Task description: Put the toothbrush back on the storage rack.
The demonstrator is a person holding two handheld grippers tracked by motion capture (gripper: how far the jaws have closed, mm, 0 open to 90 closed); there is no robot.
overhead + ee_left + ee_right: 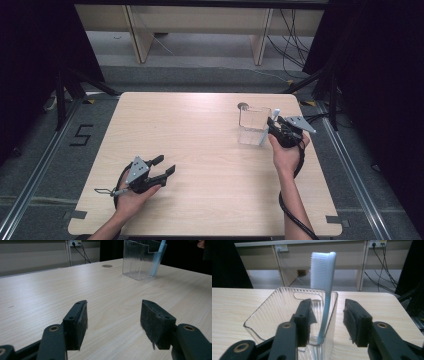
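The toothbrush [324,285] already stands bristles-up inside the clear holder [274,312], leaning on its near wall. My right tongs [327,322] are spread apart around that wall, gripping nothing. My left tongs [113,322] rest apart, well away from the holder. Only withdrawing remains, I judge.

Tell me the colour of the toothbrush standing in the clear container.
The toothbrush is pale blue with white bristles, clearest in the right gripper view.

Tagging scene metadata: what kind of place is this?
Most likely a lab data-collection station, not a home. A bare wooden table stands between black curtains, with floor rails and a "5" taped on the floor. Plain benches, wall sockets and loose cables sit behind it.
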